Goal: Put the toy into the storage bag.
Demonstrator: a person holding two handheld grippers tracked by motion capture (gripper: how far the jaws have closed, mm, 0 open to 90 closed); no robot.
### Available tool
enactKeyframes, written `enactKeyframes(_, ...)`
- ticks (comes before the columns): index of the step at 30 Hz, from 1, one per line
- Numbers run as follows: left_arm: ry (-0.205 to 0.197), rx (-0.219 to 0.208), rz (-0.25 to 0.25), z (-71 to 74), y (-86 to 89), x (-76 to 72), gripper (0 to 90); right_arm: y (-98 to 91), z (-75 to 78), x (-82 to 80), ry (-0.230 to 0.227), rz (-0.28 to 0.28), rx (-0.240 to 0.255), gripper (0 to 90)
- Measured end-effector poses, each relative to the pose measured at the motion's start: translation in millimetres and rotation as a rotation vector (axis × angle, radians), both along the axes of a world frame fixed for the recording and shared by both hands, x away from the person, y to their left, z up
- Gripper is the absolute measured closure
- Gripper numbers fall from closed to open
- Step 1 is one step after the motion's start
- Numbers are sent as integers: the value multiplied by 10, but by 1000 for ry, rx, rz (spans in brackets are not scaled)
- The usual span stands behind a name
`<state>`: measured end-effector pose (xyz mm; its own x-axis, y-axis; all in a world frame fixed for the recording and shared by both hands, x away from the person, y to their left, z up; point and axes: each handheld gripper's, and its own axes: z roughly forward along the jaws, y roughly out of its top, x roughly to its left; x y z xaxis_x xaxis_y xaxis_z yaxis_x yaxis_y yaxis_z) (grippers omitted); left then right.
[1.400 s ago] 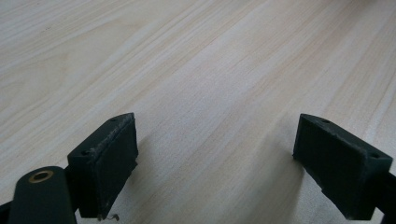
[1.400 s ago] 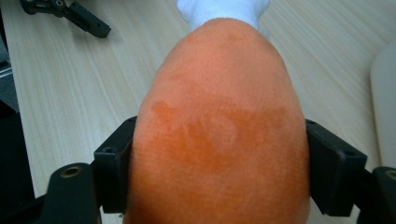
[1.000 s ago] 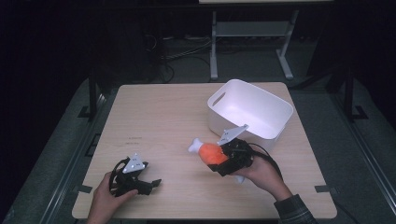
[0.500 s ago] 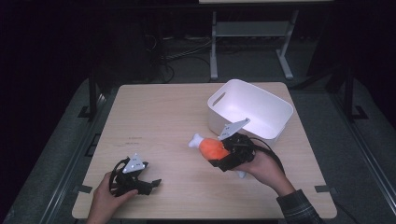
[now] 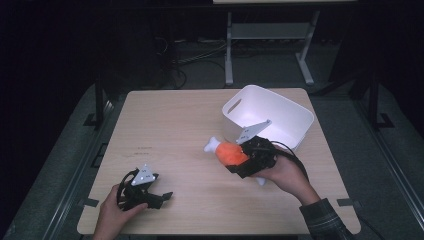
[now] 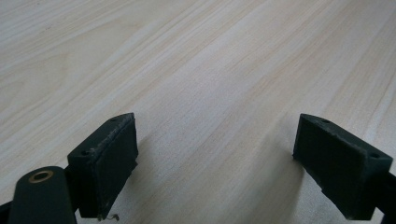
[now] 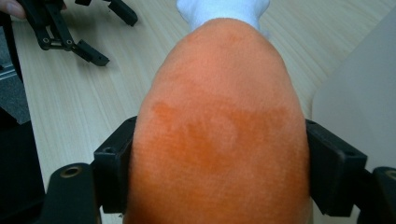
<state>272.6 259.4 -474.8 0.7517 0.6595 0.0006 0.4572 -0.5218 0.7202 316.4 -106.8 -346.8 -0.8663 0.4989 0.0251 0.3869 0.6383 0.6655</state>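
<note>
An orange plush toy with a white end [image 5: 227,151] is held off the table near the middle, just in front of the white bin [image 5: 295,117]. My right gripper [image 5: 239,159] is shut on it; in the right gripper view the orange plush toy [image 7: 219,126] bulges between both pads, its white tip pointing away. My left gripper [image 5: 161,196] rests on the table at the front left, open. The left gripper view has its fingers [image 6: 105,161] wide apart over bare wood, with nothing between them.
The white bin [image 7: 359,93] stands at the back right of the wooden table [image 5: 170,125], its wall close beside the held toy. A metal stand [image 5: 265,35] rises behind the table. Dark floor surrounds the table.
The right gripper has lifted the toy a little and carried it up toward the bin. The left gripper has stayed where it was.
</note>
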Motion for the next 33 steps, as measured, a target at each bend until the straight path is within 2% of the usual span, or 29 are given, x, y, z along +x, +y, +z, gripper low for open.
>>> enactKeyframes(33, -2, 0, 0, -1, 0, 0, 128, -218, 423, 199, -46, -28, 20, 232)
